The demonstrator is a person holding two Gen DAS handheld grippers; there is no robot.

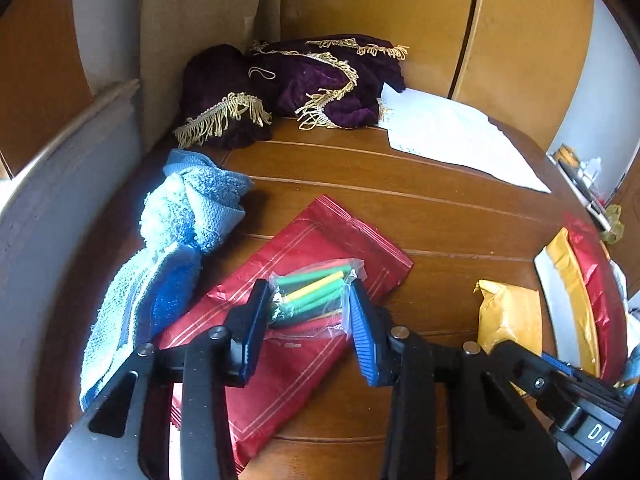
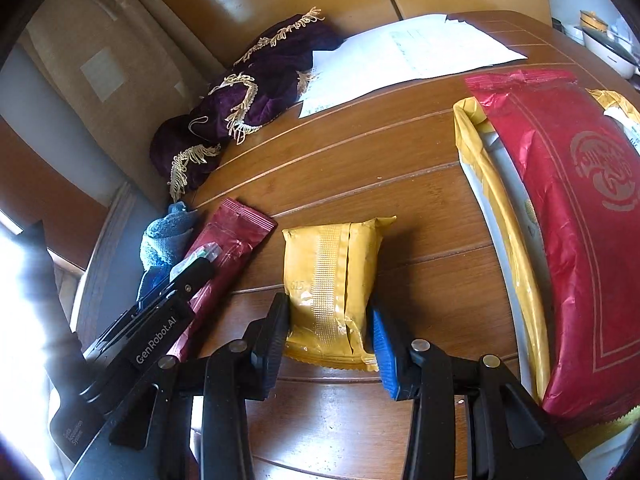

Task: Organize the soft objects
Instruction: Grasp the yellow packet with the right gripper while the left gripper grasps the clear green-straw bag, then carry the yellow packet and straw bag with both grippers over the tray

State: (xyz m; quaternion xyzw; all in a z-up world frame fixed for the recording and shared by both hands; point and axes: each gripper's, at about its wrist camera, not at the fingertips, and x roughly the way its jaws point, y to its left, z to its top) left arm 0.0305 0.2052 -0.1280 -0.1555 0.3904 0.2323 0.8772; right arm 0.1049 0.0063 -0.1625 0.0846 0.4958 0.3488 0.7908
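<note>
2 grippers over a wooden table (image 1: 440, 216). Left gripper (image 1: 308, 314): fingers closed against a clear bag of green and yellow sticks (image 1: 314, 294), resting on a flat red pouch (image 1: 304, 280) beside a blue towel (image 1: 180, 232). Right gripper (image 2: 330, 340): fingers pressed to both sides of a yellow packet (image 2: 332, 276) lying on the table. Purple fringed cloth (image 1: 296, 84) heaped at far edge.
</note>
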